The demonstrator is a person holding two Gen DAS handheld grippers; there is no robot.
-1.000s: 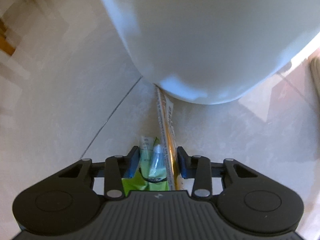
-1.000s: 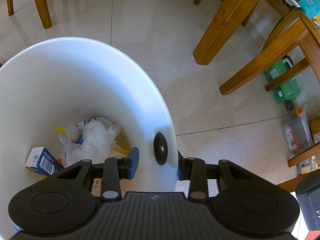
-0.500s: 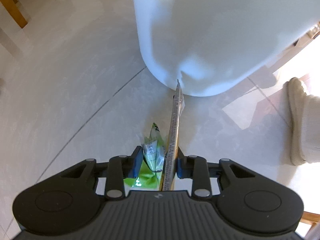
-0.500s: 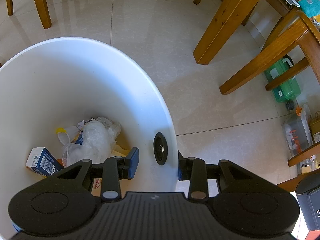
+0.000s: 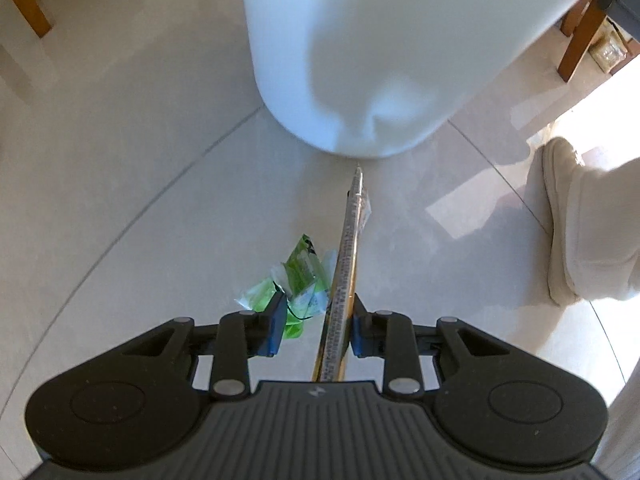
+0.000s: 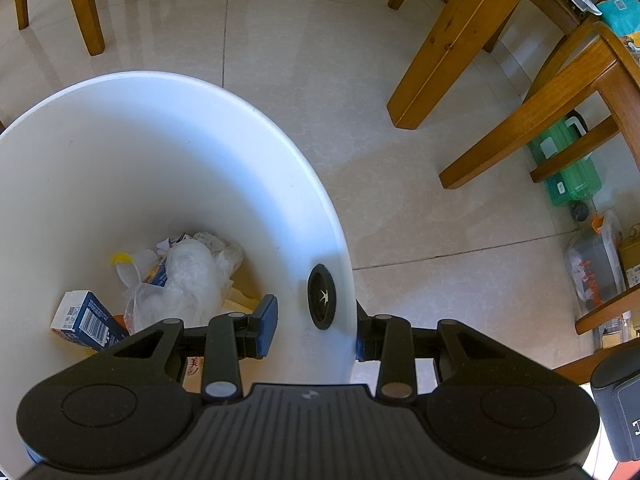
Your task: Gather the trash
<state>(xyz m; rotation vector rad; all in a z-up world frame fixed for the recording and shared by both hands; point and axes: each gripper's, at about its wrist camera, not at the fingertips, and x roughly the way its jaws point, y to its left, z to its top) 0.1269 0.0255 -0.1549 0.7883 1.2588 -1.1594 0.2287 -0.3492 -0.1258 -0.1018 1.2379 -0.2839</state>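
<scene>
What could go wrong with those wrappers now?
1. The green wrapper sits beside one finger of the left gripper and is not clearly pinched, so it may get left behind.
2. The long gold wrapper seems to rest against only one finger, so it could slip out before reaching the white bin.

You are working over a pale, glossy tiled floor [image 5: 120, 160] with thin grey grout lines and a bright patch of sunlight at the right in the left wrist view. Directly on it stand the white bin [image 5: 380, 60], a crumpled green wrapper [image 5: 296, 280] just short of the bin's base, and a foot in a light slipper [image 5: 568, 232] (well to the right). In the right wrist view you also see wooden furniture legs [image 6: 452, 40] planted on the tiles, with a green container [image 6: 568, 168] and a clear plastic box [image 6: 596, 256] under them.
</scene>
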